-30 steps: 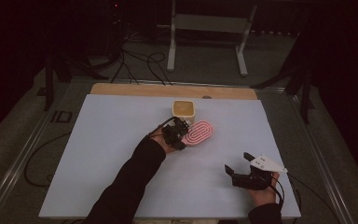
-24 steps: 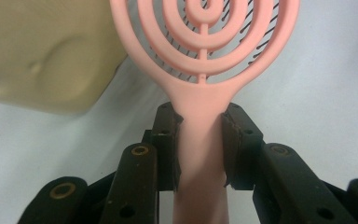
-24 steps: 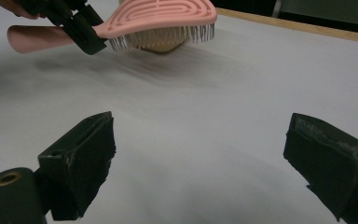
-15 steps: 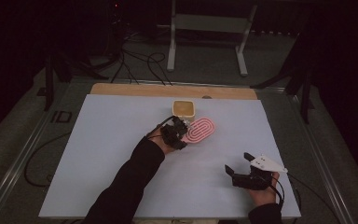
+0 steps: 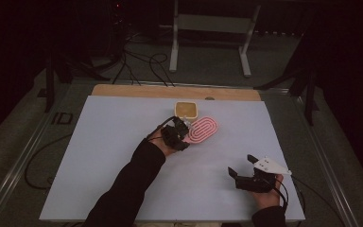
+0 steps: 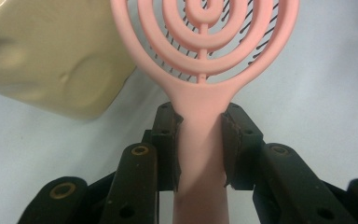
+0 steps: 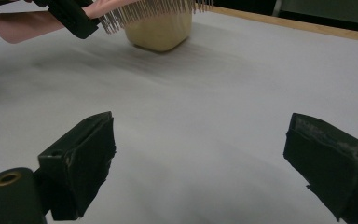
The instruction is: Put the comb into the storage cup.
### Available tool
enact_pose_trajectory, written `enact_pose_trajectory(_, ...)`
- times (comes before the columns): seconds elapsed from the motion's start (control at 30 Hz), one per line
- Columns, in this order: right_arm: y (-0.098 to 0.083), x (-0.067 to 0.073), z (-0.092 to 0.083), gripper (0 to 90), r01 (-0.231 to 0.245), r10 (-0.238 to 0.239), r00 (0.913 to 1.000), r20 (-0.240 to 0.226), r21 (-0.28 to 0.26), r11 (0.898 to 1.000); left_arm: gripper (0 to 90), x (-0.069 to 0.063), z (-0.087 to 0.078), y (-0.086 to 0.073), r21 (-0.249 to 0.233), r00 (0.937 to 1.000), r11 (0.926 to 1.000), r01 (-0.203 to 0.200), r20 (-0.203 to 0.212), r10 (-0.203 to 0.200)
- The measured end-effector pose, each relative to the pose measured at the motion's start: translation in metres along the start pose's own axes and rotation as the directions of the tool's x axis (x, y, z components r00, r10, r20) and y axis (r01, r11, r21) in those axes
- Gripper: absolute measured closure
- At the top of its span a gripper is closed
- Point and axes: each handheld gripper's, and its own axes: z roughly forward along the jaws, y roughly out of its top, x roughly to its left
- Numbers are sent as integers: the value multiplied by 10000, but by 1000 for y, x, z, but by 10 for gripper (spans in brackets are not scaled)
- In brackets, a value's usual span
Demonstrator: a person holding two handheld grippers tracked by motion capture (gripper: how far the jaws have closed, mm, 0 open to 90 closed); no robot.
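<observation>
A pink hairbrush (image 5: 203,130) with an oval looped head hangs over the white table, bristles down, its head (image 6: 205,32) beside a cream square container (image 5: 186,110). My left gripper (image 5: 182,135) is shut on the brush's handle (image 6: 199,154), with a pad pressed on each side. In the right gripper view the brush (image 7: 154,8) is held off the surface in front of the container (image 7: 161,30). My right gripper (image 5: 242,165) rests near the table's front right; its jaws (image 7: 205,163) stand wide open with nothing between them.
The white table top (image 5: 99,156) ends in a wooden strip (image 5: 170,91) at the far edge. Beyond it stand a metal frame's legs (image 5: 208,42) and cables on the dark floor (image 5: 137,66). A metal rail (image 5: 23,156) runs along the table's left side.
The left gripper and the brush have edged slightly farther from the person, toward the cream container. The right gripper has kept still.
</observation>
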Motion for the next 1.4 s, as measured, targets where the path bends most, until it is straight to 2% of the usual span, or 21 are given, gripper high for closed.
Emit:
enact_pose_trajectory(0.53, 0, 0, 0, 86, 16, -15, 10000, -26, 44, 10000, 702, -1, -10, -2, -607, 9996, 9980, 170, -214, -184)
enact_pose_trajectory(0.83, 0, 0, 0, 86, 11, -11, 10000, -27, 40, 10000, 702, 2, -16, -6, -957, 9985, 9946, 400, -335, -434)
enact_pose_trajectory(1.4, 0, 0, 1, 86, 5, -5, 10000, -18, 49, 10000, 702, 9, -25, -20, -1696, 9934, 9815, 884, -571, -994)
